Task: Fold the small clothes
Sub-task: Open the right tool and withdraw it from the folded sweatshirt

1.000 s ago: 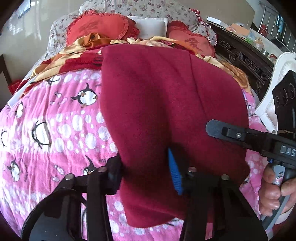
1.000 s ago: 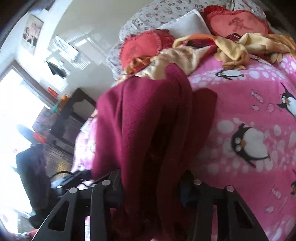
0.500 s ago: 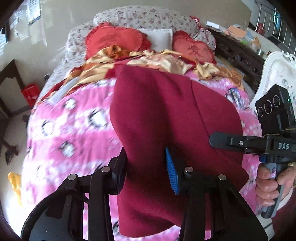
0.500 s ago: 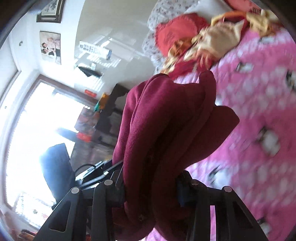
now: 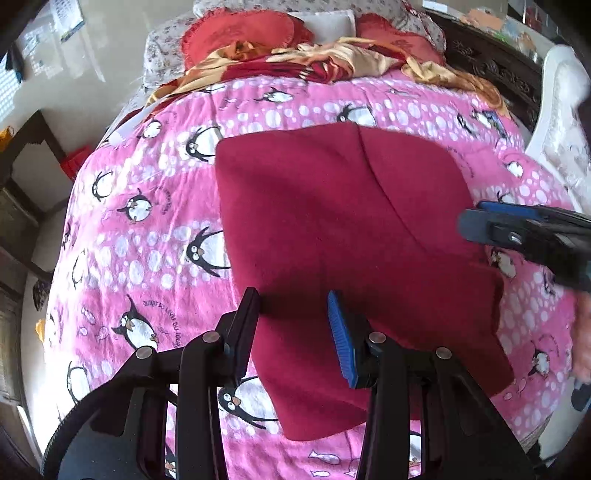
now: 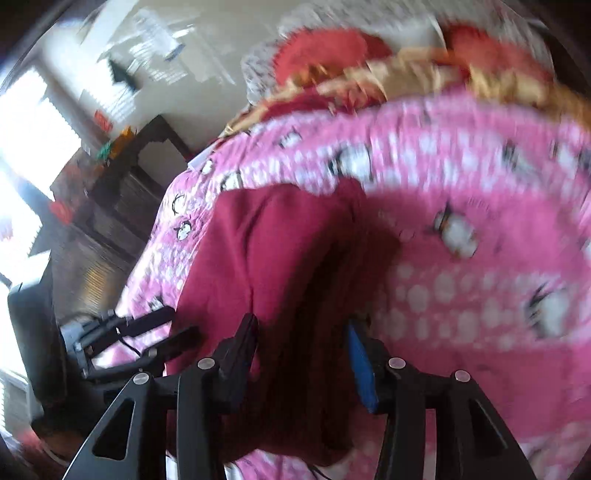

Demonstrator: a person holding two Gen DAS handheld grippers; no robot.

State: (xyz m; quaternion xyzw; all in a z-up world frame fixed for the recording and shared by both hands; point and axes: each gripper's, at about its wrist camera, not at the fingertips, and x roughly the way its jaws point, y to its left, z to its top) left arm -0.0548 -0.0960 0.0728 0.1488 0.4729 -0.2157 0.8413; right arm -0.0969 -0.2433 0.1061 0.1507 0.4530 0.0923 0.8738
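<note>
A dark red fleece garment [image 5: 332, 206] lies spread flat on the pink penguin blanket [image 5: 147, 240], with a fold line down its middle. My left gripper [image 5: 293, 306] is over its near edge, shut on the cloth that fills the gap between its fingers. The right gripper [image 5: 469, 225] reaches in over the garment's right edge. In the blurred right wrist view the garment [image 6: 266, 258] runs bunched between the fingers of my right gripper [image 6: 303, 332], whose jaws are opening with the cloth touching both. The left gripper [image 6: 173, 325] shows at the cloth's left side.
Red pillows [image 5: 240, 33] and crumpled gold and red bedding [image 5: 332, 62] fill the bed's far end. Dark carved wood [image 5: 491, 70] and a white padded chair [image 5: 561, 110] stand to the right. A dark cabinet [image 6: 129, 206] stands off the left edge.
The garment hung lifted from both grippers before; now it has come down and lies spread on the blanket. Both grippers have moved with it, and the right view has swung and blurred.
</note>
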